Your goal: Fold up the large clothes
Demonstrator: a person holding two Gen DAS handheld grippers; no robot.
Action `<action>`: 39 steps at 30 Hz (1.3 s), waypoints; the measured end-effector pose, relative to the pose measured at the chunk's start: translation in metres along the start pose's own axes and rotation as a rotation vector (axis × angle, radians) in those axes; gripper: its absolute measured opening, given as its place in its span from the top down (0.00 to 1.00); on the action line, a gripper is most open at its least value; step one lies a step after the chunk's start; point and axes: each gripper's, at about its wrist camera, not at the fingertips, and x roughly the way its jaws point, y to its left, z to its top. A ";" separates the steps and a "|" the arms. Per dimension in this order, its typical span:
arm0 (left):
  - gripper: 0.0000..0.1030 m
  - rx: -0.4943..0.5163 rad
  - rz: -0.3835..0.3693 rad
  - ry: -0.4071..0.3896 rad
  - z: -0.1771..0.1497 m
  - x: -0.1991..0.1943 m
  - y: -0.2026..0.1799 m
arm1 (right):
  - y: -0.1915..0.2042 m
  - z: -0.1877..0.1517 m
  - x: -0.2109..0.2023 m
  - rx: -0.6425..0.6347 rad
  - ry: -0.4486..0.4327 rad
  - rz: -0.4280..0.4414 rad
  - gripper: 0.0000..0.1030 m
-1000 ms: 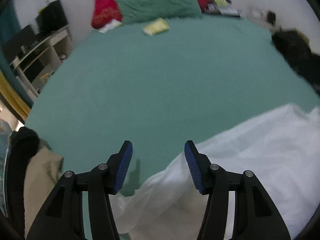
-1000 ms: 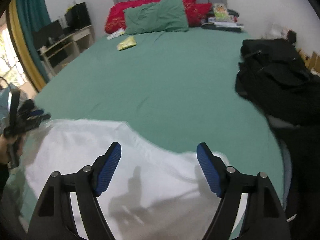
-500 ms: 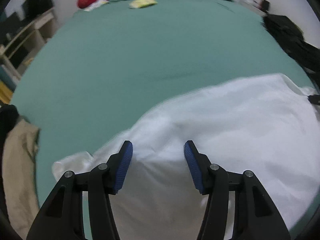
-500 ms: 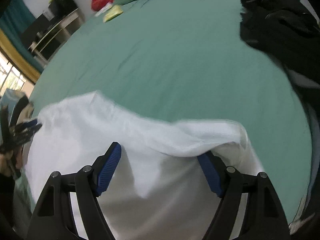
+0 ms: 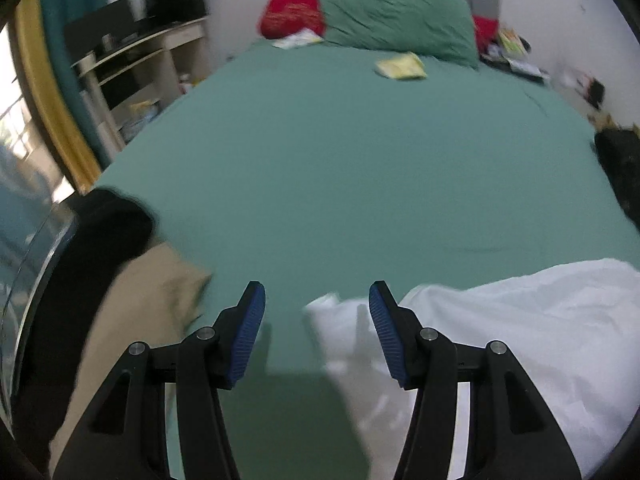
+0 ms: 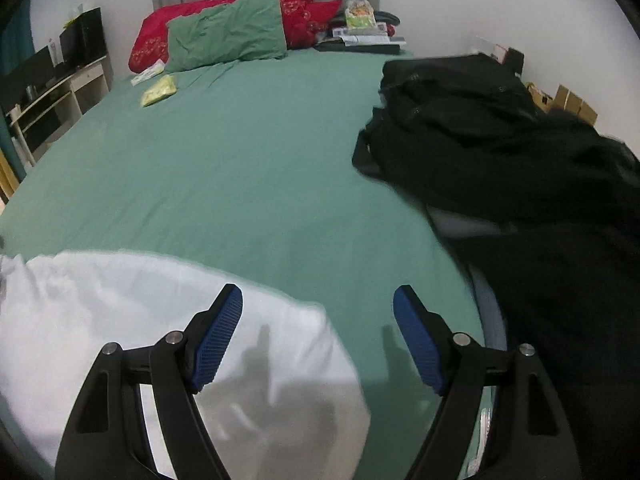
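A white garment (image 6: 160, 344) lies loosely spread on the green bed (image 6: 248, 168) at six o'clock, no neat fold visible yet, while the left hand-held gripper (image 5: 316, 320) and right hand-held gripper (image 6: 318, 324) hover released above its opposite ends, grasping nothing.

Matt green cloth bedsheet (image 6: 248, 168), soft white cloth garment (image 6: 120, 312), ribbed blue claw pads (image 5: 249, 332)

Your light is dim and flat indoors, with daylight glare at the left edge by the curtain (image 5: 60, 92). Tool shadows fall on the white garment (image 6: 120, 312) and bed (image 6: 248, 168). Motion blur smears the left view most. Fisheye bends the bed's edges; corners vignette black.
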 end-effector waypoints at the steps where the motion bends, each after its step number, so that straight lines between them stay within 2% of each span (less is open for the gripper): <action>1: 0.44 -0.007 -0.009 0.006 -0.005 -0.004 0.002 | 0.000 -0.009 -0.003 0.005 0.012 -0.008 0.24; 4: 0.44 -0.037 -0.085 0.057 -0.033 -0.024 0.015 | -0.003 -0.038 -0.012 0.028 0.041 -0.016 0.24; 6: 0.44 -0.013 -0.145 0.094 -0.043 -0.022 0.018 | -0.006 -0.057 -0.020 0.050 0.078 -0.018 0.24; 8: 0.44 0.015 -0.156 0.132 -0.052 -0.011 0.014 | -0.009 -0.079 -0.033 0.073 0.086 -0.002 0.24; 11: 0.44 -0.006 -0.216 0.233 -0.064 0.002 0.004 | -0.011 -0.103 -0.047 0.109 0.106 0.007 0.24; 14: 0.44 0.010 -0.219 0.206 -0.076 -0.009 -0.005 | -0.015 -0.117 -0.056 0.149 0.107 0.028 0.24; 16: 0.44 0.007 -0.231 0.195 -0.088 -0.017 -0.009 | -0.021 -0.122 -0.057 0.200 0.115 0.063 0.24; 19: 0.40 0.028 -0.202 0.204 -0.106 -0.021 -0.010 | -0.024 -0.134 -0.052 0.257 0.134 0.141 0.25; 21: 0.36 0.009 -0.199 0.216 -0.116 -0.021 -0.008 | -0.020 -0.140 -0.051 0.266 0.131 0.151 0.32; 23: 0.36 -0.011 -0.211 0.227 -0.128 -0.020 -0.006 | -0.015 -0.147 -0.053 0.273 0.127 0.141 0.45; 25: 0.36 0.001 -0.205 0.184 -0.135 -0.024 -0.008 | -0.010 -0.152 -0.057 0.265 0.122 0.125 0.63; 26: 0.36 0.012 -0.201 0.180 -0.138 -0.026 -0.009 | -0.009 -0.154 -0.059 0.274 0.125 0.155 0.91; 27: 0.58 0.021 -0.204 0.184 -0.138 -0.026 -0.009 | -0.009 -0.158 -0.059 0.303 0.136 0.201 0.94; 29: 0.93 0.031 -0.262 0.196 -0.136 -0.033 -0.009 | -0.006 -0.162 -0.065 0.294 0.124 0.197 0.94; 34: 0.94 0.062 -0.226 0.140 -0.135 -0.067 -0.008 | -0.016 -0.163 -0.089 0.335 0.075 0.186 0.95; 39: 0.94 0.023 -0.234 0.153 -0.149 -0.097 0.007 | -0.020 -0.177 -0.104 0.338 0.091 0.176 0.95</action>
